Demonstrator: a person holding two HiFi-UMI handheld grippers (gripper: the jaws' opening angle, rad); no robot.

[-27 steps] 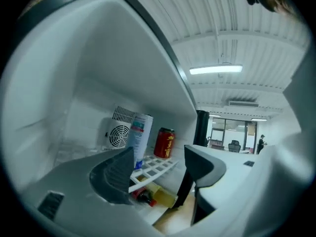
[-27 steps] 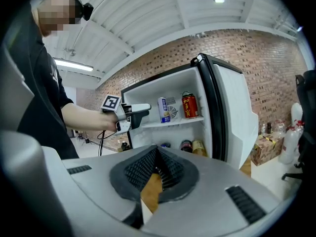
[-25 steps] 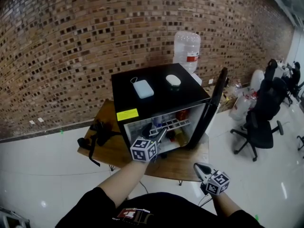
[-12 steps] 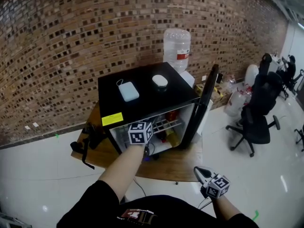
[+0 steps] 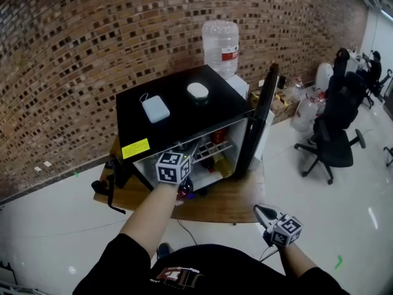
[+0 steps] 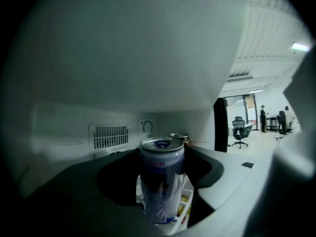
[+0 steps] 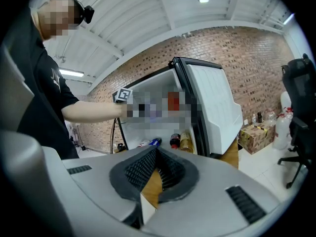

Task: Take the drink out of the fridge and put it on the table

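Note:
A tall silver and blue drink can (image 6: 161, 179) stands inside the black mini fridge (image 5: 178, 112), with a second can (image 6: 179, 137) behind it. My left gripper (image 6: 160, 186) reaches into the fridge, and its jaws are closing with the can between the dark pads. I see no firm press on the can. In the head view only its marker cube (image 5: 172, 167) shows at the fridge opening. My right gripper (image 5: 264, 214) hangs low in front of the wooden table (image 5: 227, 198), shut and empty, with its pads (image 7: 148, 164) meeting at the tip.
The fridge door (image 5: 261, 121) stands open to the right. Bottles (image 7: 175, 140) lie on the fridge floor. Two white items (image 5: 155, 109) rest on the fridge top. A water jug (image 5: 221, 45) stands behind, a black office chair (image 5: 334, 137) at right, black gear (image 5: 110, 180) on the table's left end.
My left gripper has gone from the table's front edge up into the fridge opening. The right gripper has stayed low at the right.

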